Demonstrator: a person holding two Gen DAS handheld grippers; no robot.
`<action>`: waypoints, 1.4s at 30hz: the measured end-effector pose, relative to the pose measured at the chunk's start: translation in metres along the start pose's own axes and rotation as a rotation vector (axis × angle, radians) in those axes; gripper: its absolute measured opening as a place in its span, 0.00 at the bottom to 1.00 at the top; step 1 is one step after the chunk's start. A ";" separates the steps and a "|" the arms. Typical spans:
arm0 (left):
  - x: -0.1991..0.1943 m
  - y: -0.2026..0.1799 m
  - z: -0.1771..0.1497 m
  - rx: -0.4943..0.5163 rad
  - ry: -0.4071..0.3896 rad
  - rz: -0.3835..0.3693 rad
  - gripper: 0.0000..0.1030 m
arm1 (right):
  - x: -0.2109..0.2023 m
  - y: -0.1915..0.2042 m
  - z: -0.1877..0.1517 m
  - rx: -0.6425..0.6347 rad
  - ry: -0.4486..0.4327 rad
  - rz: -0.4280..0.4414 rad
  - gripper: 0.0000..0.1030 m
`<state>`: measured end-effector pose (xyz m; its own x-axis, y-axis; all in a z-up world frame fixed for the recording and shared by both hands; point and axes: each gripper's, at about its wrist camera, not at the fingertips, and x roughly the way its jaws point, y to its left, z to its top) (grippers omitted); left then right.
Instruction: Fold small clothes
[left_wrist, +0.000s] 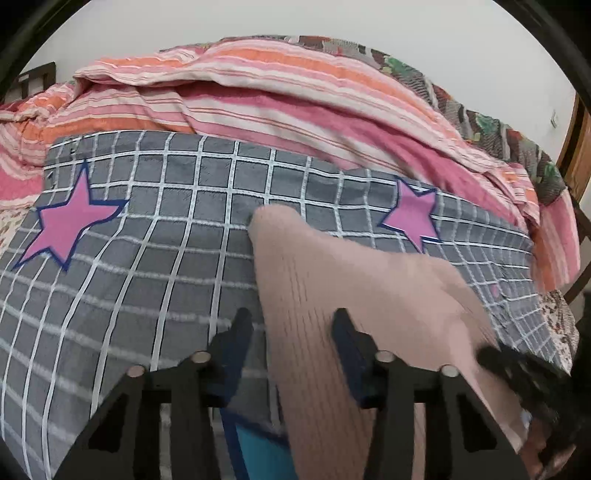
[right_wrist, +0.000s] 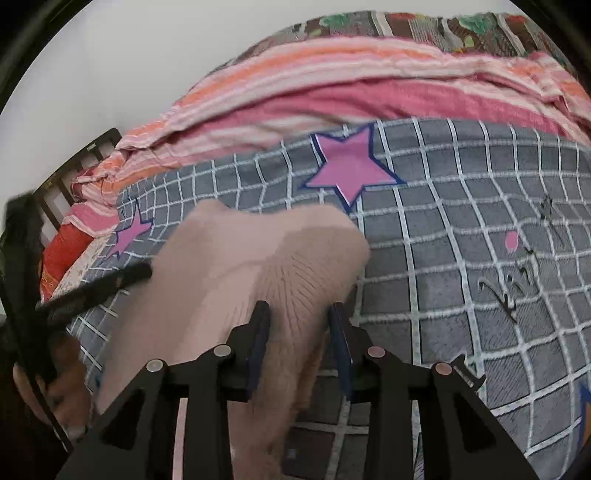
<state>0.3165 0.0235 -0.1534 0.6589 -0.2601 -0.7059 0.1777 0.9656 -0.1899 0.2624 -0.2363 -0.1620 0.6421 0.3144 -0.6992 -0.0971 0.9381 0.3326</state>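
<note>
Left wrist view: the pink ribbed knit garment runs between the left tongs, apart and not pinching, over the grey checked bedsheet — it may slide free.
Right wrist view: the right tongs straddle a bunched ridge of it, apparently unclamped; closing here could crease the fold.

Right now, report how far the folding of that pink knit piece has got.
Done: the pink knit garment is lifted off the grey checked sheet, bunched rather than flat. In hand: the left gripper and right gripper each have knit between their fingers; whether the pads press on it is unclear. Left: no neat fold shows yet, so folding and setting down remain.
</note>
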 end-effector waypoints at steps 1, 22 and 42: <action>0.005 0.000 0.003 0.004 0.004 0.003 0.35 | 0.001 -0.003 -0.003 0.012 0.004 0.012 0.32; 0.027 -0.023 0.004 0.154 0.001 0.166 0.34 | 0.001 0.004 -0.015 -0.069 -0.015 -0.071 0.36; -0.052 -0.021 -0.053 0.046 -0.037 -0.048 0.47 | -0.015 -0.005 -0.013 -0.039 -0.038 -0.044 0.45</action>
<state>0.2399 0.0167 -0.1483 0.6748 -0.3071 -0.6711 0.2431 0.9510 -0.1908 0.2428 -0.2439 -0.1614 0.6747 0.2676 -0.6879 -0.0973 0.9561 0.2766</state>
